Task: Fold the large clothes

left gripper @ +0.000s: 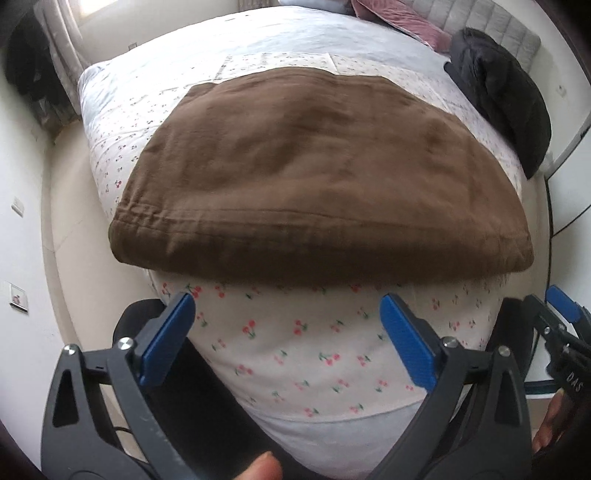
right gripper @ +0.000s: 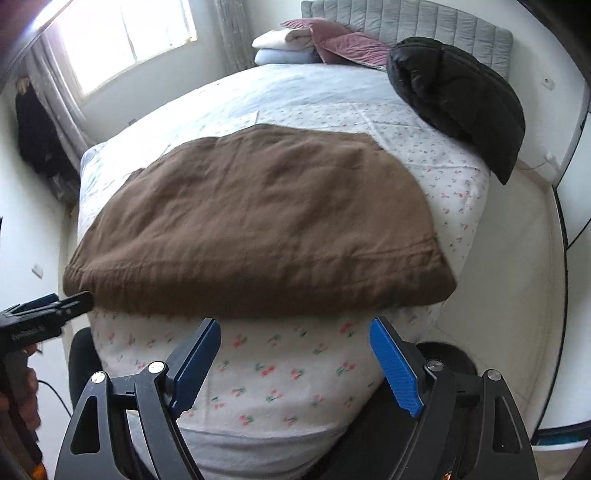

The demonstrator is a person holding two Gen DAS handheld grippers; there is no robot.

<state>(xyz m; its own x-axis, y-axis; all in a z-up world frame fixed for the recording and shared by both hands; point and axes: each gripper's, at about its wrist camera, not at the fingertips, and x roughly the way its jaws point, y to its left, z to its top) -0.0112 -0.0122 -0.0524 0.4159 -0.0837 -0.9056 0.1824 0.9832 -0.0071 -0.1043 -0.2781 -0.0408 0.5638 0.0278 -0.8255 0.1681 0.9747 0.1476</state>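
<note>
- Nearest the camera, the left gripper [left gripper: 288,332] hangs just short of the brown garment's near edge, jaws spread wide, gripping nothing and touching nothing.
- The right gripper [right gripper: 295,354] sits beside it, likewise gaping and empty, short of that same edge.
- Under both lies the cherry-print bedspread [left gripper: 295,354], bare up to the garment.
- The brown garment [left gripper: 314,177] lies on the bedspread at the foot end as a flat, layered rectangle with a thick doubled near edge; by my reading at least one fold is done, and one more may remain or it may be finished.
- Beyond the garment, to its right, a black puffer jacket [right gripper: 461,99] lies unfolded, likely still to do.
- Farthest back, pillows [right gripper: 288,44] rest against the headboard [right gripper: 424,22].
</note>
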